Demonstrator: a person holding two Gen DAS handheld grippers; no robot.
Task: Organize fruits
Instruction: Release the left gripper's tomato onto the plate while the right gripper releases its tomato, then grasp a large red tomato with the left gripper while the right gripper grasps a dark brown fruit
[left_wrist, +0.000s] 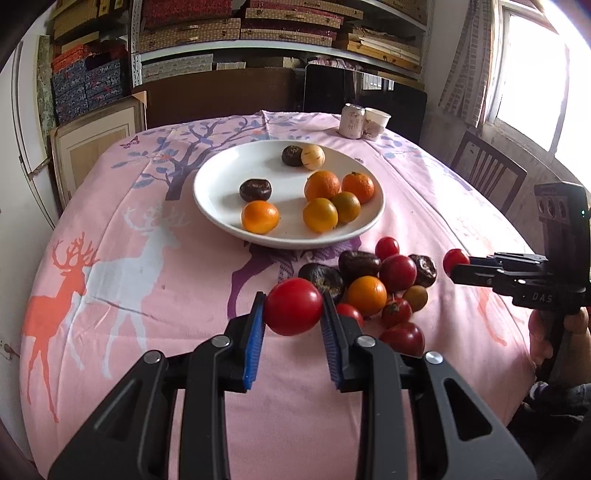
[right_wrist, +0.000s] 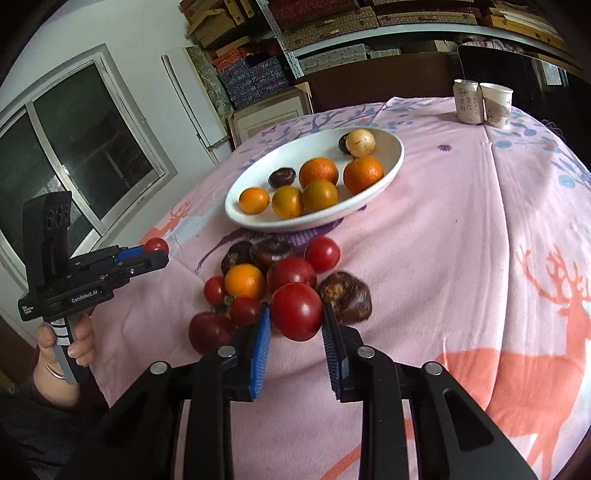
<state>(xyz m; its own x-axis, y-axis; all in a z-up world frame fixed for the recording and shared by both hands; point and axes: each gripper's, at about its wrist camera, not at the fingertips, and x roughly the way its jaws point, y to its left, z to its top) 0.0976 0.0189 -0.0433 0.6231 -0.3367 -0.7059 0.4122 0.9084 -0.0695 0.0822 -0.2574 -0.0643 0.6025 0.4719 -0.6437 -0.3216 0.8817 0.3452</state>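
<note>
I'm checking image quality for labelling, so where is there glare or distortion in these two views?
Left wrist view: the window at upper right is blown out white, and the table edge bows from fisheye. Right wrist view: even light, no glare, a sunlit patch on the tablecloth, the same bowing, dark corners.

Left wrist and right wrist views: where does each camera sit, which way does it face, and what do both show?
Left wrist: rides the left tongs, facing across the table to the white plate; tongs shut on a red tomato; the right tongs and hand show.
Right wrist: rides the right tongs, facing the same plate from the other side; the left tongs and hand show.
Shared: plate, loose fruit pile, can, paper cup.
</note>
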